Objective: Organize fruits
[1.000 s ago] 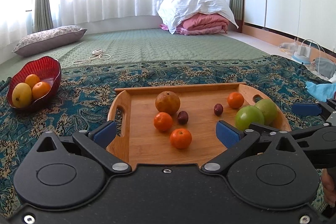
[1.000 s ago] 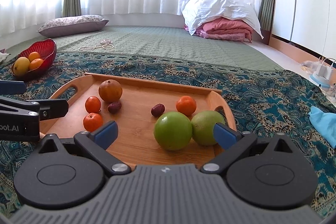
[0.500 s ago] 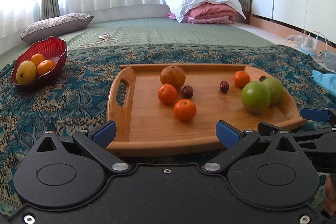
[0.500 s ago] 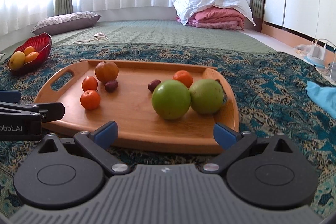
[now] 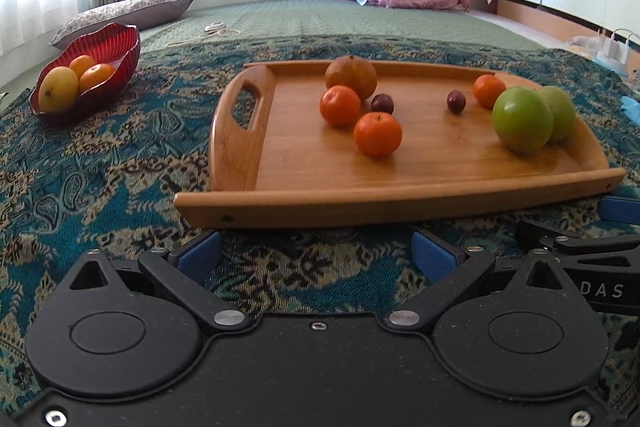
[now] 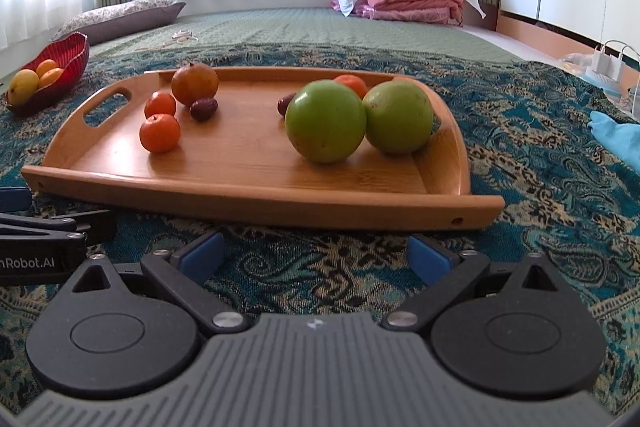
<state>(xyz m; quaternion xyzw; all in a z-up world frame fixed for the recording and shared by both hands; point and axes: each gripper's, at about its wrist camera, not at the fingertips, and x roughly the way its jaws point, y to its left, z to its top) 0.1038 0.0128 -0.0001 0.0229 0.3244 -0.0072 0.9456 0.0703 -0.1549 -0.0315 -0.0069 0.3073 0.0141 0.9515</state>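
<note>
- The left gripper [image 5: 316, 253] is held low over the patterned cloth [image 5: 100, 179], its blue-padded fingers [image 5: 198, 254] spread wide apart with nothing between them.
- The right gripper [image 6: 316, 254] is held the same way, jaws apart and empty, just short of the near rim of the wooden tray [image 6: 256, 199].
- Each gripper is seen at the edge of the other's view, so the two are judged to sit side by side, both short of the tray.
- On the tray, two green apples [image 6: 326, 121] are seen touching each other at the right end, straight ahead of the right gripper and nearest to it.
- Two tangerines [image 5: 377, 134] lie left of centre, ahead of the left gripper, with a brownish pomegranate-like fruit [image 5: 351, 77] behind them and a small dark fruit [image 5: 382, 103] beside it.
- A third tangerine [image 5: 488, 91] and a second dark fruit [image 5: 456, 101] lie toward the far right, behind the apples.
- A red bowl [image 5: 116, 43], already holding a yellow fruit and two orange ones, stands well apart to the far left, on the left gripper's side.
- The coming move is judged to turn on this: the fruits are round, with no long axis to align, and the tangerines and bowl lie nearer the left gripper, the apples nearer the right.
</note>
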